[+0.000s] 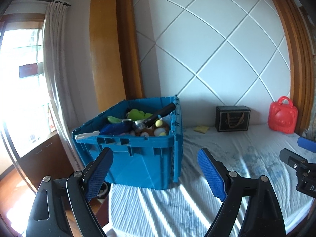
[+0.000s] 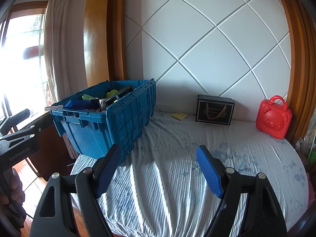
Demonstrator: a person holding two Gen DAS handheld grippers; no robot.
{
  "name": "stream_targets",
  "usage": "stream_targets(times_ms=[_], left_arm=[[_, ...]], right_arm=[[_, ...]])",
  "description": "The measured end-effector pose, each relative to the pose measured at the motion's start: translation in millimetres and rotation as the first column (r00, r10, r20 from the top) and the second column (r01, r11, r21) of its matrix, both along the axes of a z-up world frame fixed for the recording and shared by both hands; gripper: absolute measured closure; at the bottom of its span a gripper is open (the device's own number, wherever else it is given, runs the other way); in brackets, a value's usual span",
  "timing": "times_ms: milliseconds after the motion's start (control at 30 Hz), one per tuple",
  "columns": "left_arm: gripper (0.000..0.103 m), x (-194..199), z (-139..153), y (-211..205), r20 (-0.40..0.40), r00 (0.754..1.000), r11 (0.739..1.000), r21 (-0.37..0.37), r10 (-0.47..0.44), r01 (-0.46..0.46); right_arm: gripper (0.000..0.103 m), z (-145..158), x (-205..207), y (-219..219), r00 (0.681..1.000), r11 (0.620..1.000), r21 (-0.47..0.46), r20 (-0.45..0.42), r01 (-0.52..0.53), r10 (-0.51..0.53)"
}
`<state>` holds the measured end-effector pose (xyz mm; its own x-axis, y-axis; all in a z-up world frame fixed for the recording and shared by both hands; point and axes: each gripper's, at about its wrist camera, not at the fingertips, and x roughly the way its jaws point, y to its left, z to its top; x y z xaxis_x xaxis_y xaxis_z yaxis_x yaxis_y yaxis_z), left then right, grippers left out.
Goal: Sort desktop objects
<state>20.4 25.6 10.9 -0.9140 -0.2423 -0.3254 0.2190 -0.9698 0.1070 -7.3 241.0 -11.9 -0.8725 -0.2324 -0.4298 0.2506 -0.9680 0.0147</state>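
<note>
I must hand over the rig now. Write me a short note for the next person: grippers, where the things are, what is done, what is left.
Left gripper: open, empty, facing the blue crate.
Right gripper: open, empty, over the striped cover.
Crate: full of toys and mixed items.
Against the wall: yellow pad, black box, red bear case.
Done: cannot tell.
Left: those three remain out.

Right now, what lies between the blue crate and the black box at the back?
A small yellow pad lies flat on the striped sheet between the crate and the black box, nearer the box. Otherwise it is bare sheet. Both wrist views show it.
</note>
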Motion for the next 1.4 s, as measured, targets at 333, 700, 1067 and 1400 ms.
stream_targets(times_ms=[333,700,1067,1400], left_arm=[[0.015,5,3,-3,-0.003,1.000,1.000,0.005,-0.019,0.019],[0.015,10,5,-3,-0.003,1.000,0.999,0.010,-0.031,0.031],[0.015,11,6,-6,-0.006,0.999,0.999,0.009,-0.033,0.033],[0.015,9,5,-6,-0.006,0.999,0.999,0.013,-0.043,0.043]], right_arm=[[0.025,3,4,2,0.999,0.999,0.001,-0.014,0.032,-0.032],[0.025,5,10,1,0.999,0.999,0.008,-0.018,0.042,-0.042],[0.025,7,12,-2,0.999,0.999,0.015,-0.024,0.039,-0.038],[0.025,5,10,-1,0.999,0.999,0.014,-0.017,0.042,-0.042]])
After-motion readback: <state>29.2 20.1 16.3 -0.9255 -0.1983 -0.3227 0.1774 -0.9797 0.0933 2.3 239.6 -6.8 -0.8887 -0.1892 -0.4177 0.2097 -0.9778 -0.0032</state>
